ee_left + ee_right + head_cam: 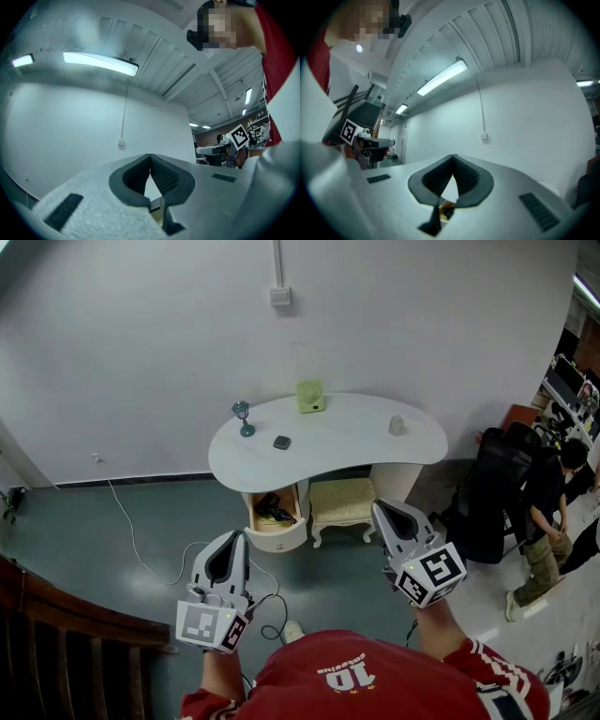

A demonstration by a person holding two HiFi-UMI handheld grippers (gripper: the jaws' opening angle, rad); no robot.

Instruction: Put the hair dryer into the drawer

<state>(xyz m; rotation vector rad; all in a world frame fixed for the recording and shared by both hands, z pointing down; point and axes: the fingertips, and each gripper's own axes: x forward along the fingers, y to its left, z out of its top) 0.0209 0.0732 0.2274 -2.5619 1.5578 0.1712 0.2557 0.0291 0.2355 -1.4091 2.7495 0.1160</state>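
A black hair dryer (pixel 273 511) lies inside the open drawer (pixel 278 538) under the left end of the white curved table (pixel 347 435). Both grippers hover over the floor, well short of the table, and point toward it. My left gripper (pixel 239 534) is shut with nothing between its jaws; its tips meet in the left gripper view (pixel 150 154). My right gripper (pixel 375 505) is also shut and empty, with its tips touching in the right gripper view (pixel 453 156). The drawer sits between the two grippers and farther away.
On the table stand a teal goblet (pixel 243 417), a green box (pixel 310 397), a small dark object (pixel 282 442) and a white cup (pixel 397 425). A cream stool (pixel 342 503) sits under the table. A cable (pixel 141 542) trails over the floor. A black chair (pixel 497 486) and a person (pixel 548 512) are at the right.
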